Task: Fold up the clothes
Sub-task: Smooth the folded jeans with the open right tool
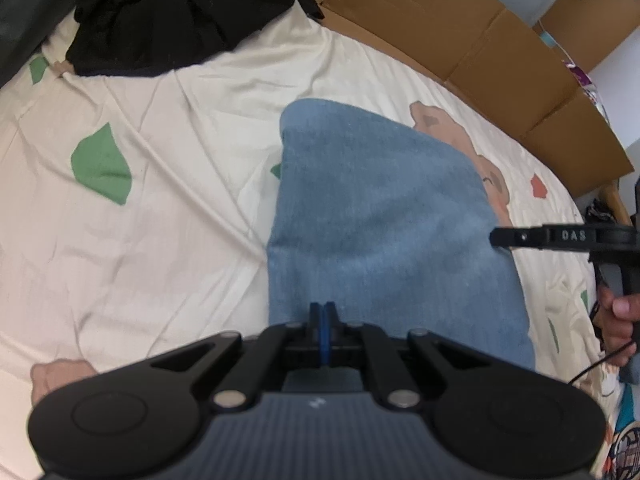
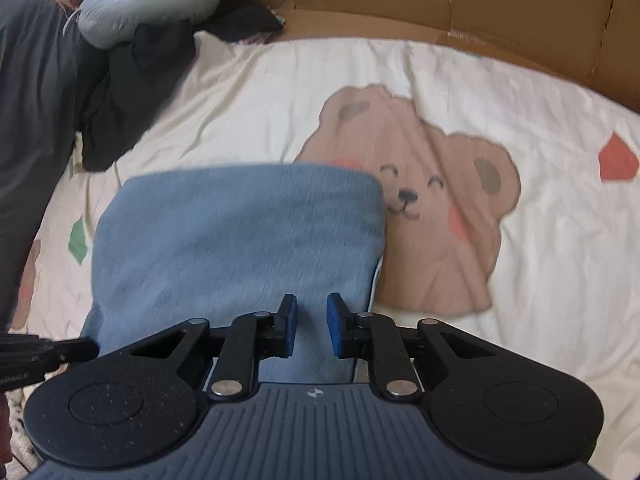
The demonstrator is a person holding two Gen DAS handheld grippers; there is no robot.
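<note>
Left wrist writing: "DAS" on the right gripper [image 1: 496, 237].
Left gripper [image 1: 323, 310]: pads pressed together, above the folded blue garment [image 1: 380, 220], grasp unclear.
Right gripper [image 2: 312, 312]: pads apart, holding nothing.
Garment: on the bear-print sheet [image 2: 540, 260].

a folded blue cloth [image 1: 384, 216] lies mid-frame on a cream sheet [image 1: 168, 208] printed with green leaves and a bear. the left gripper [image 1: 323, 309] sits at bottom centre, its blue pads pressed together at the cloth's near edge. the right gripper [image 1: 496, 237] reaches in from the right edge, touching the cloth's side. black clothes [image 1: 180, 12] are heaped upper left; cardboard [image 1: 472, 48] lines the upper right.
</note>
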